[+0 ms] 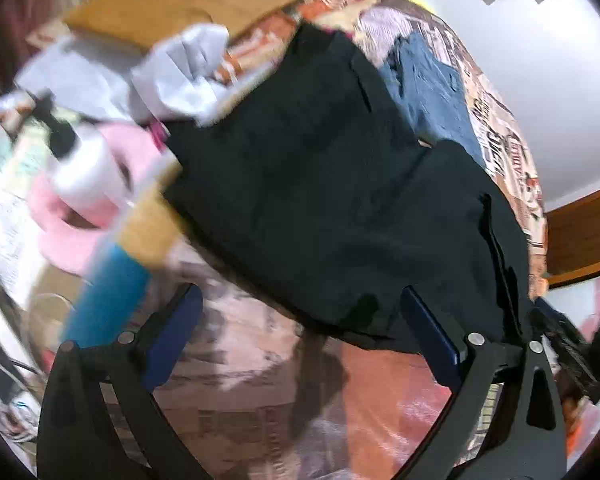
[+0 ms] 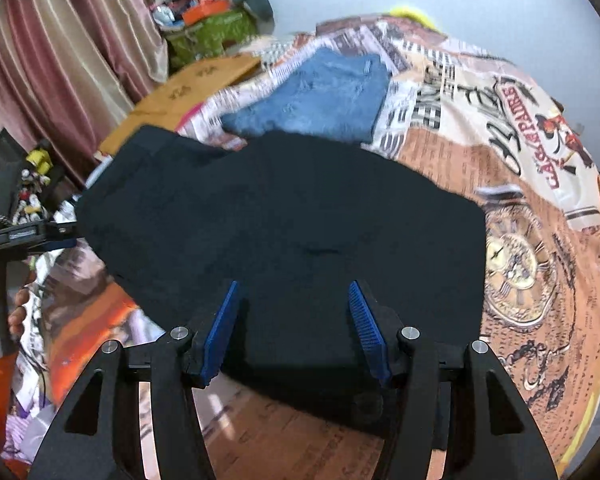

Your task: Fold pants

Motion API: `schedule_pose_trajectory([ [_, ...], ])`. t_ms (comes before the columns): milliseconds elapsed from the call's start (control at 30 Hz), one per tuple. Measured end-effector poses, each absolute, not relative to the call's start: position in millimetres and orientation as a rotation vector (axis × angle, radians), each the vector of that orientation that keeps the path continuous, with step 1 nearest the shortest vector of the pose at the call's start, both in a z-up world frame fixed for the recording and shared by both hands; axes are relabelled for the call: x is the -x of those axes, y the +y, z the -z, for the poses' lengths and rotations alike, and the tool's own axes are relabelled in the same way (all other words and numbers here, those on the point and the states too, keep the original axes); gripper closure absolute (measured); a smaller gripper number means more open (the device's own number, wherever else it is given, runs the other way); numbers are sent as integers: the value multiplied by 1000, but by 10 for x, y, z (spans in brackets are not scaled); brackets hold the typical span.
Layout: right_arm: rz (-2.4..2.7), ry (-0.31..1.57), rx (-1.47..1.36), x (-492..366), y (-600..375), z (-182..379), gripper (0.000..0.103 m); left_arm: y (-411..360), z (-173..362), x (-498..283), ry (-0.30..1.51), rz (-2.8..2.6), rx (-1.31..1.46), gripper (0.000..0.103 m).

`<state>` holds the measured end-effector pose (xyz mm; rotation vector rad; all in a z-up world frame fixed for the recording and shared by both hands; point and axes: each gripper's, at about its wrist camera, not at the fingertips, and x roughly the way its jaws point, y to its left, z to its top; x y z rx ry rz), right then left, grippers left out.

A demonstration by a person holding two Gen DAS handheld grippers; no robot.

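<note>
Left gripper (image 1: 300, 320), jaws spread wide and holding nothing, hangs over the near edge of the black pants (image 1: 320, 184), its right blue pad just at the hem; right gripper (image 2: 294, 328), jaws likewise wide apart and empty, is poised over the near end of the same garment. The black pants lie flat, apparently folded, on a printed bedspread (image 2: 500, 184). Beyond them rest folded blue jeans (image 2: 320, 96), with a cardboard box (image 2: 196, 84) and a blurred white bottle (image 1: 86, 172) alongside.

I was working in a cluttered home bedroom: a newspaper-print bedspread (image 2: 480, 152), pink curtains (image 2: 60, 60) and stacked household clutter (image 2: 208, 20).
</note>
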<state>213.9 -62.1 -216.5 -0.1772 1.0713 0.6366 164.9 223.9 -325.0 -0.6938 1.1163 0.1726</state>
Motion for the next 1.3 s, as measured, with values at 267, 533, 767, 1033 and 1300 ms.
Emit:
schedule_pose_trajectory([
  [267,-654,1116,186,-2237,-583,2285,38,2252,3402,-1886,1112,-150,760,1],
  [533,-670,1119,167,-2219,-592,2305,36,2273,3313,-2010,1057,-216,741,5],
  [767,-675,1119,155,-2228,-598,2312,36,2324,3276,-2008,1045,-322,675,46],
  [1033,-673,1114,149,-2205,-593,2303,36,2225,3084,-1947,987,-379,522,77],
  [1300,-646,1082,100,-2178,-784,2169,36,2010,2503,-2040,878,-326,398,83],
])
